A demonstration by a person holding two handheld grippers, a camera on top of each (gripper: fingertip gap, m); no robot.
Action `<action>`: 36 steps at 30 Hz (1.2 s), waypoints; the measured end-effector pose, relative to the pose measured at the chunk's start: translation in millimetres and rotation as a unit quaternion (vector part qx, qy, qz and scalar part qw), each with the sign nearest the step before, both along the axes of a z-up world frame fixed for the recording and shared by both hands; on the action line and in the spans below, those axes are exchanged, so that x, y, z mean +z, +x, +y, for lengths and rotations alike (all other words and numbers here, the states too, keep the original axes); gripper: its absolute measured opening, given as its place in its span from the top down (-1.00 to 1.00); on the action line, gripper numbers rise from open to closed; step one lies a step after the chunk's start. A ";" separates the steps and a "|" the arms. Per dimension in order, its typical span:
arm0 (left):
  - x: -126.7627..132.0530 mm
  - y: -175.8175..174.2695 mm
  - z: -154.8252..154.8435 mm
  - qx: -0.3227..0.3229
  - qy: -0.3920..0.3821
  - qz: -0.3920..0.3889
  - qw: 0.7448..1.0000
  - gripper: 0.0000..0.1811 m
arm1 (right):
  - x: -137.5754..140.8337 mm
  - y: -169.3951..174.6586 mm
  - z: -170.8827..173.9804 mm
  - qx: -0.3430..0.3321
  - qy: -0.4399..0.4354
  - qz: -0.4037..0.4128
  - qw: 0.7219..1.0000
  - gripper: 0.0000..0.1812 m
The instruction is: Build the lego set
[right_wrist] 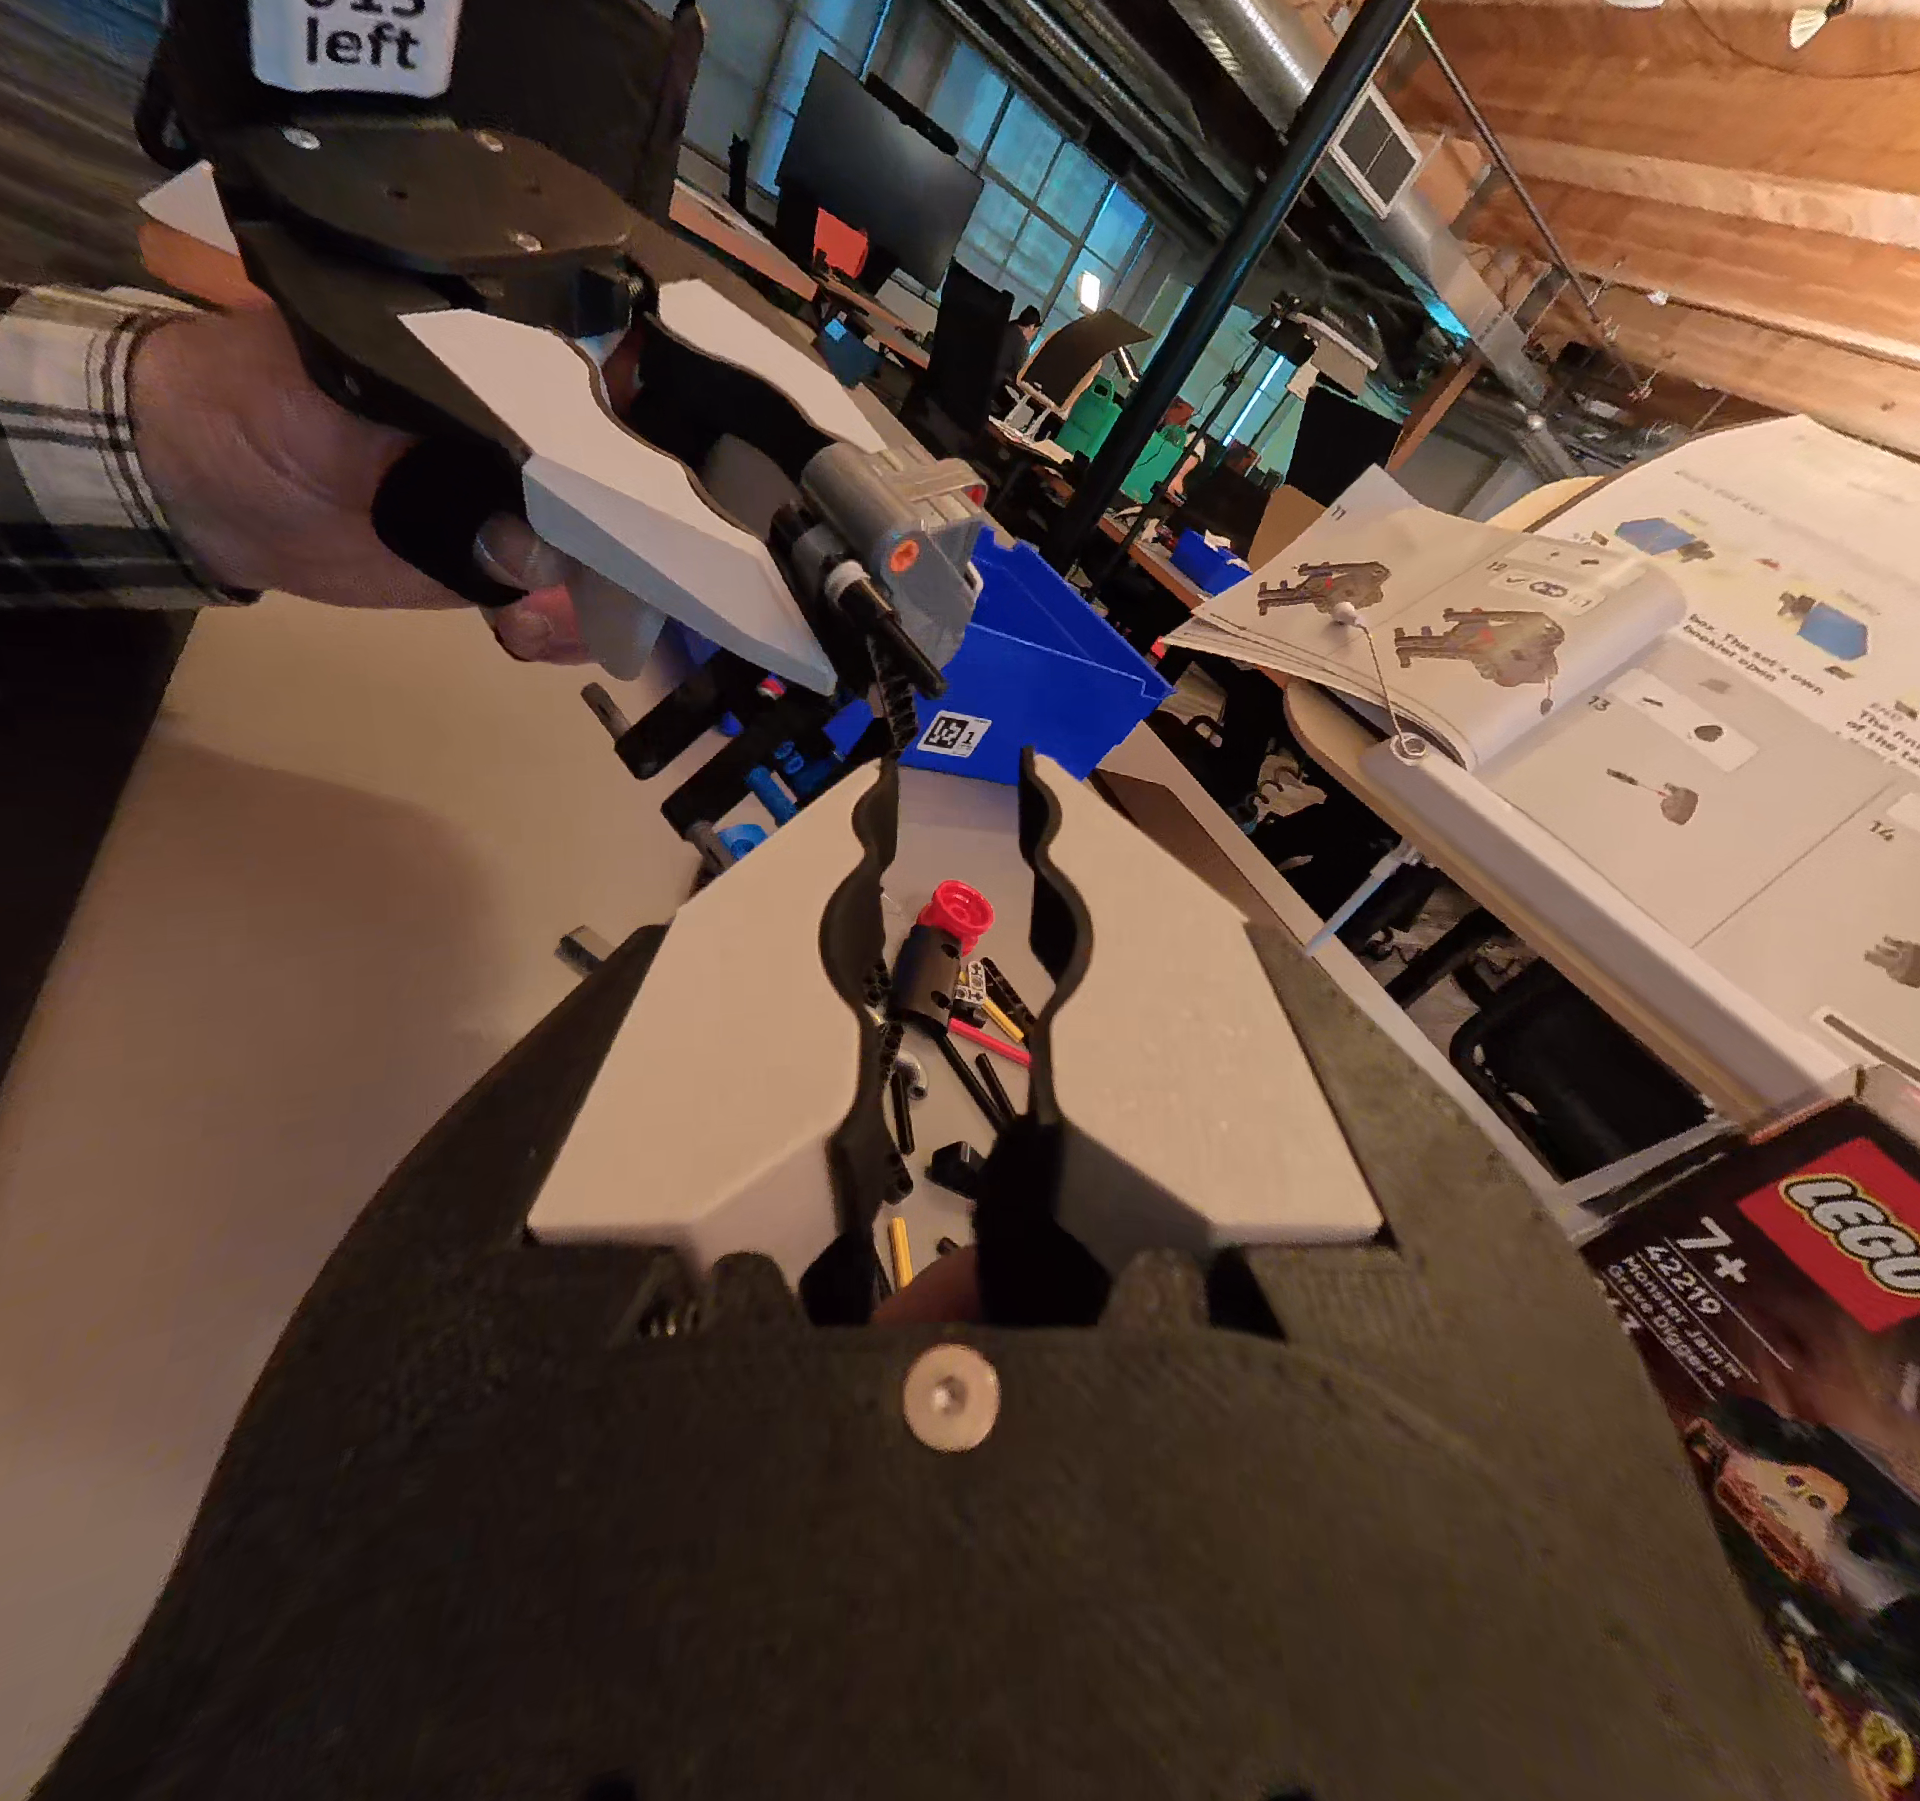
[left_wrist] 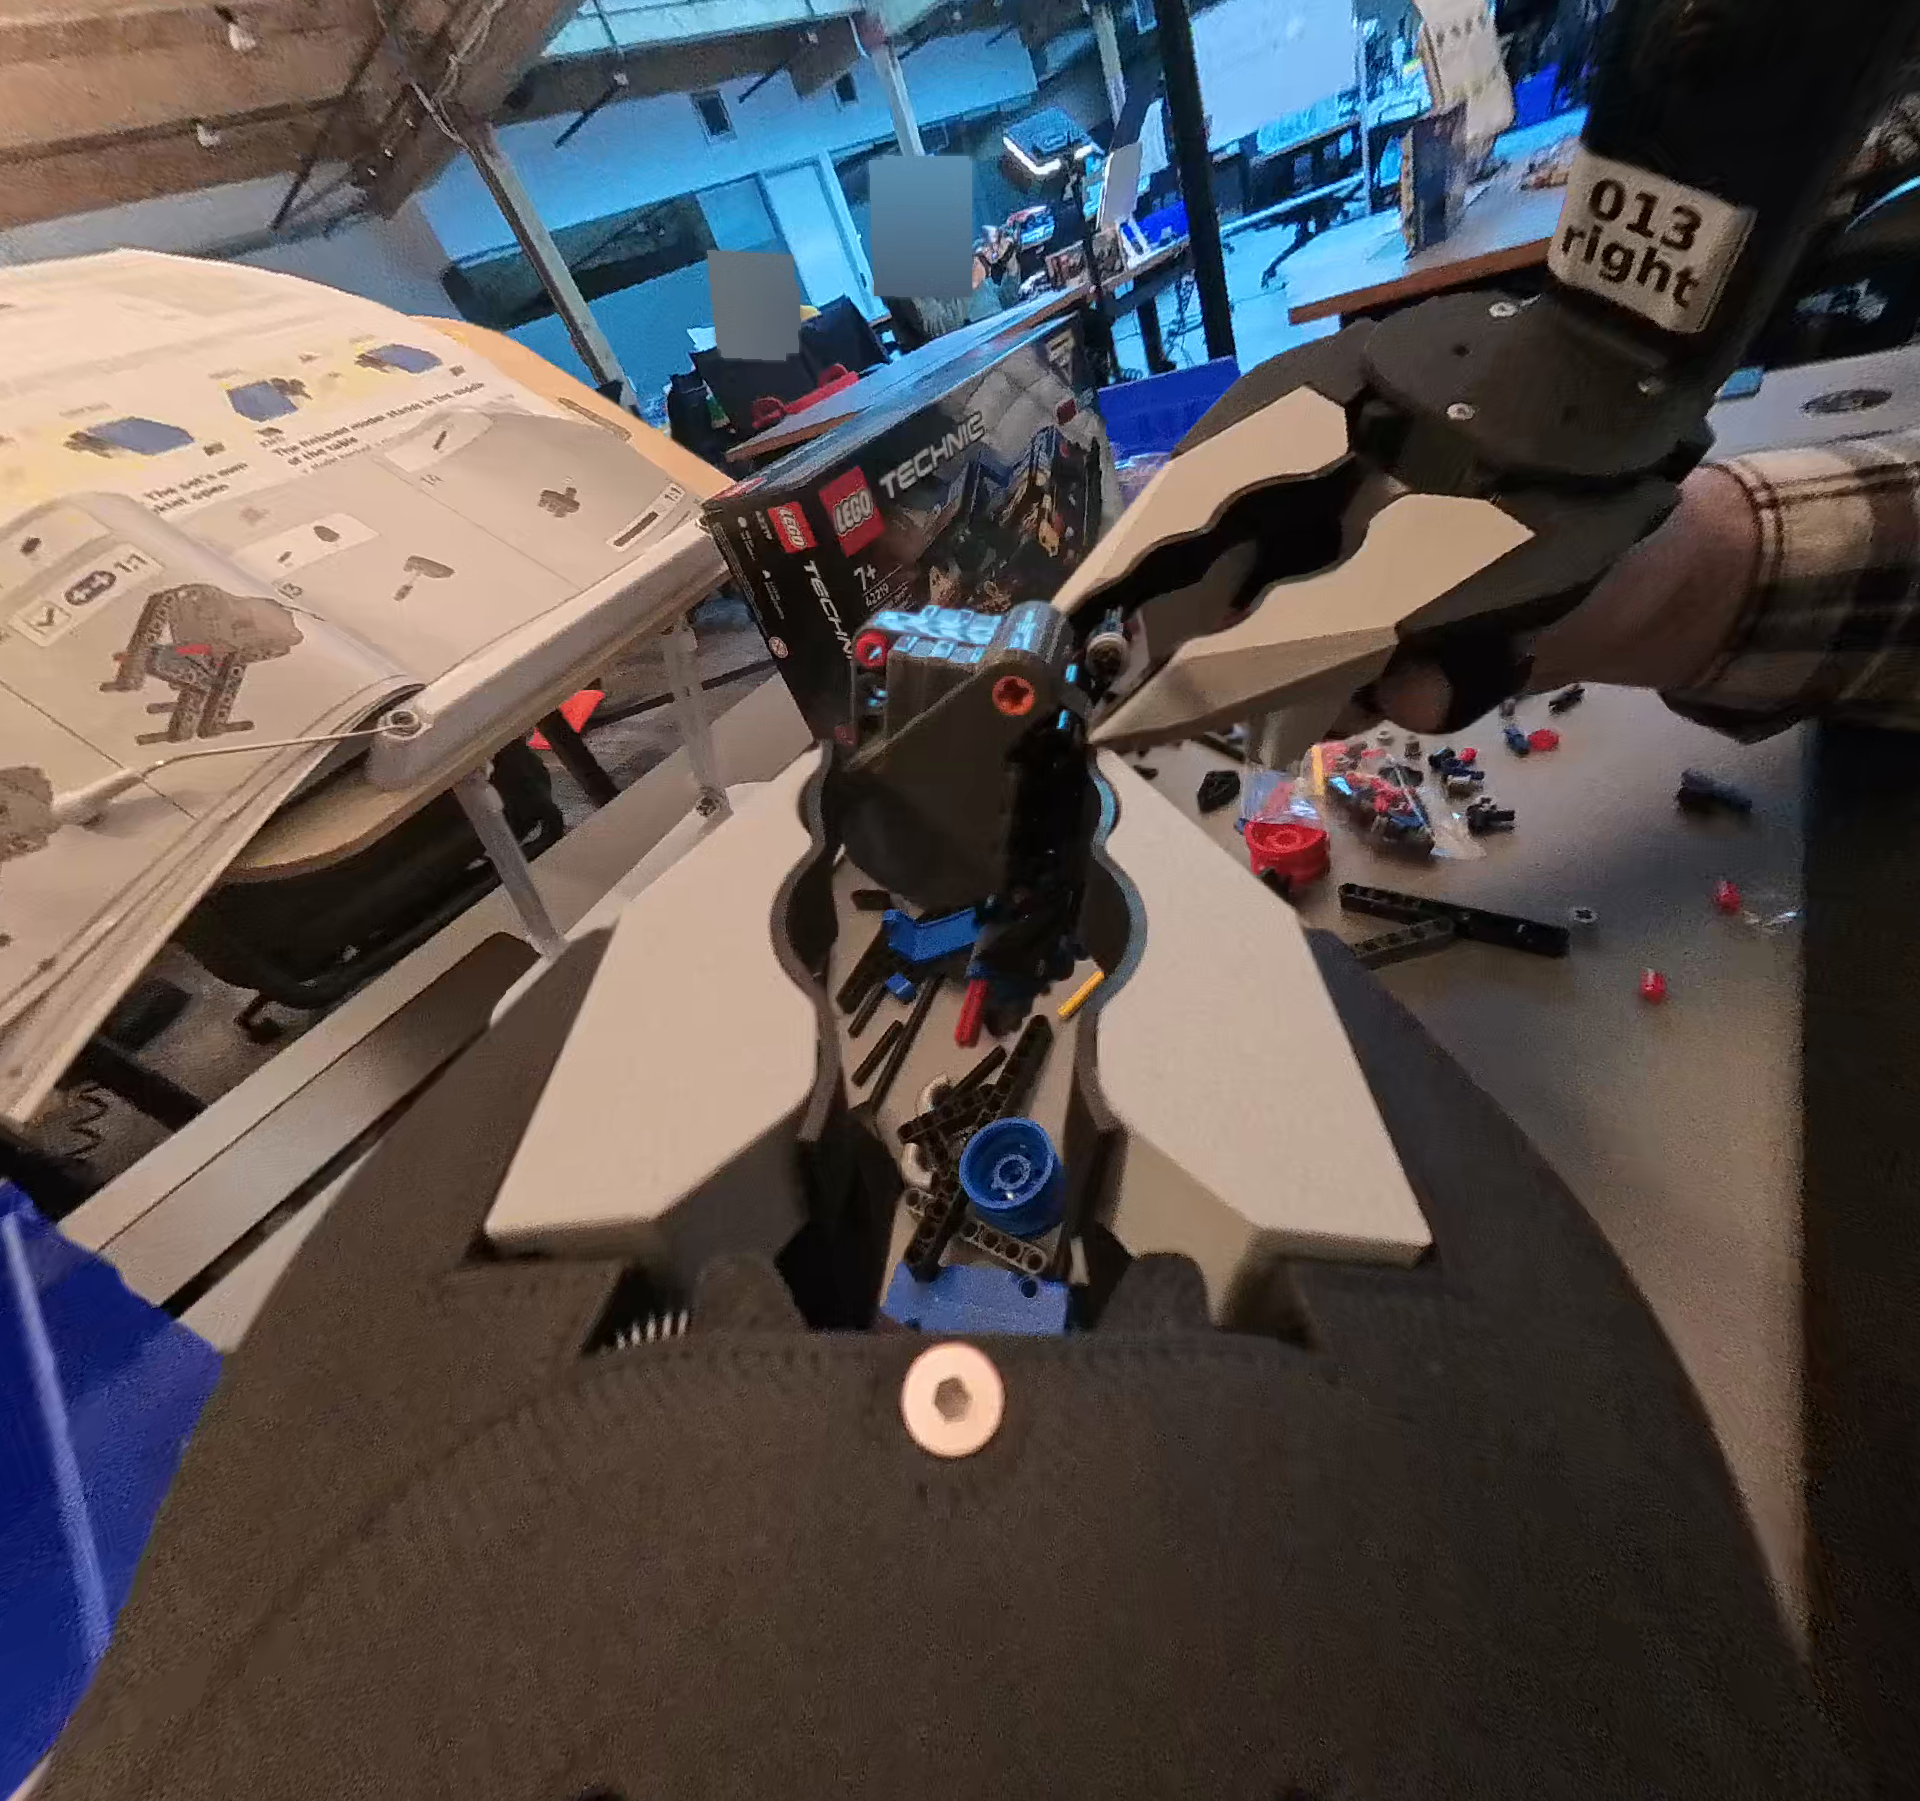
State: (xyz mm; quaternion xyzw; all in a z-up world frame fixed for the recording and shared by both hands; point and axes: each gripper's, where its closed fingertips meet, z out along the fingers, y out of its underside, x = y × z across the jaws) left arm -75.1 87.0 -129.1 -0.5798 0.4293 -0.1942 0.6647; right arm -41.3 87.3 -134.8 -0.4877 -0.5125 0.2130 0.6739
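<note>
My left gripper [left_wrist: 961, 775] is shut on a grey lego assembly [left_wrist: 935, 712] with an orange-red pin on its side, and holds it above the table. It also shows in the right wrist view [right_wrist: 899, 551], gripped at the upper left by the left gripper [right_wrist: 852, 588]. A black beam [right_wrist: 891, 702] hangs from the assembly. My right gripper [left_wrist: 1081, 676] reaches in from the upper right, its jaws apart at the assembly's right side, next to a small pin. In its own view the right gripper [right_wrist: 961, 764] is open and empty, its left fingertip at the black beam.
An open instruction booklet [left_wrist: 312, 556] lies on a stand at the left. The lego box [left_wrist: 935, 546] stands behind the assembly. Loose parts [left_wrist: 1382, 795], a blue wheel [left_wrist: 1013, 1175] and a red hub [right_wrist: 956, 910] lie on the table. A blue bin [right_wrist: 1039, 671] stands beyond. The gap from one gripper's tips to the other's is roughly 4 cm.
</note>
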 end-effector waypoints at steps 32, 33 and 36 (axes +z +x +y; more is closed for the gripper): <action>35.7 -20.4 -5.8 -0.137 -0.099 -0.268 0.949 0.53 | 8.3 -3.5 -2.0 0.016 -0.037 0.041 0.998 0.82; 35.0 -18.7 -6.8 -0.140 -0.099 -0.265 0.949 0.52 | 9.4 -3.9 -3.4 0.018 -0.036 0.043 0.998 0.82; 35.5 -14.6 -12.7 -0.171 -0.111 -0.274 0.940 0.54 | 13.2 -5.3 -8.0 0.027 -0.035 0.051 0.998 0.83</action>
